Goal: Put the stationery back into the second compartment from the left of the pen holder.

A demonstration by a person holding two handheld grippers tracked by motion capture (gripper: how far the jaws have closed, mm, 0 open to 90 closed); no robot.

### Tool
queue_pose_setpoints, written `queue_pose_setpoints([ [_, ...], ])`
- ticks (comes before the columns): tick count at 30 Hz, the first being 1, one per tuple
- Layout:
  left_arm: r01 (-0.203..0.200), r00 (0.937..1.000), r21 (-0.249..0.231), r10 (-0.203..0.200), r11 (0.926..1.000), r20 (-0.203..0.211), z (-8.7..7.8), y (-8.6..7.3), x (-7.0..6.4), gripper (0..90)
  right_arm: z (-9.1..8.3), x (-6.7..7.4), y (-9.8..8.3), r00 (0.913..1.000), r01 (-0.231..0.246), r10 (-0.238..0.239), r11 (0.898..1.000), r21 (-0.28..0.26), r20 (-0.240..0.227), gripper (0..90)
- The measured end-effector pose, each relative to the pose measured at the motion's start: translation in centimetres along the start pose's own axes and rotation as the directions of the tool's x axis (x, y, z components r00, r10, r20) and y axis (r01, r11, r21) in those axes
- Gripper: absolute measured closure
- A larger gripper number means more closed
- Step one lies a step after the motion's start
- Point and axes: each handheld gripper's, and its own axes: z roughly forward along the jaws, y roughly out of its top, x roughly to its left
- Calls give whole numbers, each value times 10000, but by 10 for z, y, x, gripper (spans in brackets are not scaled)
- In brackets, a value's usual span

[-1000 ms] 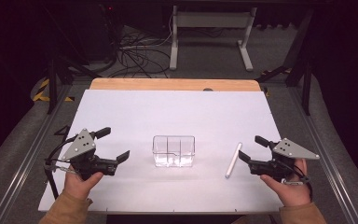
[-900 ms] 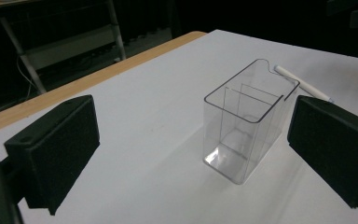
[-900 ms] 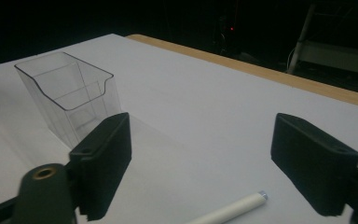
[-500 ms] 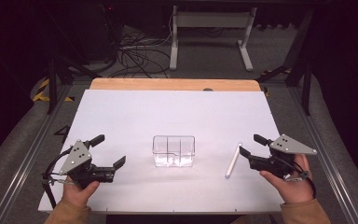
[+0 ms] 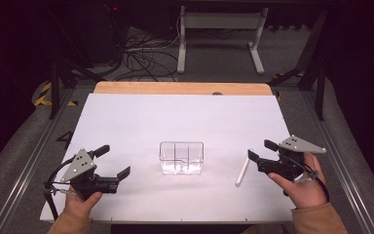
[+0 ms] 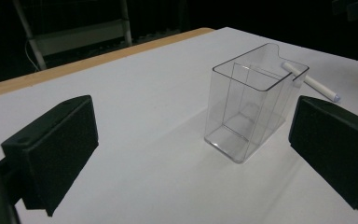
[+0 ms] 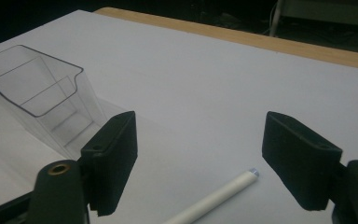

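Pen (image 5: 242,173) lies right of the clear box (image 5: 181,157); right gripper (image 5: 259,152) beside it and left gripper (image 5: 113,161) both have spread, empty jaws, the right's just opening.

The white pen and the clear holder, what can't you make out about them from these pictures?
- White pen: right gripper view, its near end is cut off by the bottom edge.
- White pen: left gripper view, part hidden behind the clear holder.
- Pen markings: high view, too small to read.
- Holder dividers: high view, clear walls blur together.
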Motion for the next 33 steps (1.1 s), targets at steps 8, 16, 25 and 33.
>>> queue_pose_setpoints([
  [8, -1, 9986, -384, -19, 9993, -520, -5, -5, -1, 18, 10, 1, 11, 9932, -1139, 1114, 9898, 855, 332, 262],
  [16, -292, 9971, -190, 278, 9994, -705, -5, -9, -4, 23, 21, -6, 21, 9763, -2060, 1914, 9649, 1631, 1008, 263],
  [25, -298, 9965, -136, 286, 9995, -789, -6, -11, -5, 26, 32, -9, 29, 9347, -3466, 3070, 8986, 2689, 1789, 278],
  [33, -268, 9956, -136, 255, 9995, -897, -7, -12, -5, 30, 40, -9, 34, 8911, -4469, 3904, 8436, 2978, 2312, 295],
])
